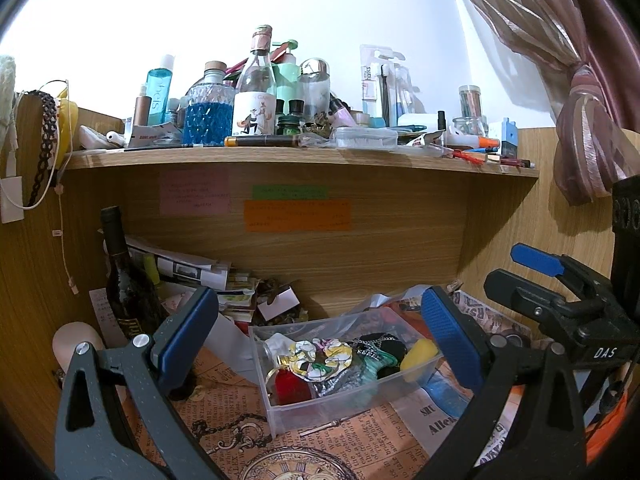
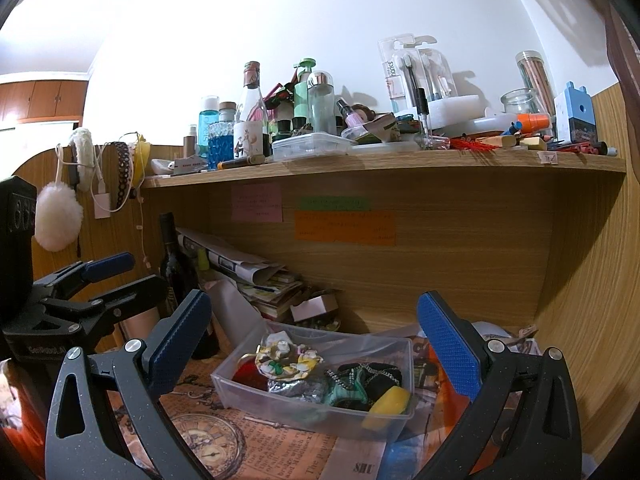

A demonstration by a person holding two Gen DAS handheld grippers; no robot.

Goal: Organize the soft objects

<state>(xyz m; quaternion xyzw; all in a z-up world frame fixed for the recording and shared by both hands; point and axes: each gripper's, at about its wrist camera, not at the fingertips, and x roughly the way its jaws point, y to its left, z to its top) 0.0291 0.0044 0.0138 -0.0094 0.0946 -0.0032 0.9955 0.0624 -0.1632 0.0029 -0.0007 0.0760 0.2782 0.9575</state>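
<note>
A clear plastic bin (image 1: pixel 362 394) (image 2: pixel 280 404) sits on the newspaper-print desk mat. It holds soft items: a yellow-white patterned scrunchie (image 1: pixel 320 358) (image 2: pixel 288 356), a red piece (image 1: pixel 290 386), a silver one (image 2: pixel 296 388), a green one (image 1: pixel 366 364), a black one with a chain (image 2: pixel 372 376) and a yellow sponge (image 1: pixel 418 354) (image 2: pixel 388 402). My left gripper (image 1: pixel 320 332) is open and empty, just in front of the bin. My right gripper (image 2: pixel 316 340) is open and empty, also before the bin. Each gripper shows in the other's view (image 1: pixel 532 276) (image 2: pixel 108 276).
A wooden shelf (image 1: pixel 304 158) above is crowded with bottles and jars. A dark wine bottle (image 1: pixel 124 280) and stacked papers (image 1: pixel 192 270) stand at the back left. Sticky notes (image 1: pixel 298 216) are on the back panel. A white puff (image 2: pixel 56 220) hangs left. A curtain (image 1: pixel 580 120) hangs right.
</note>
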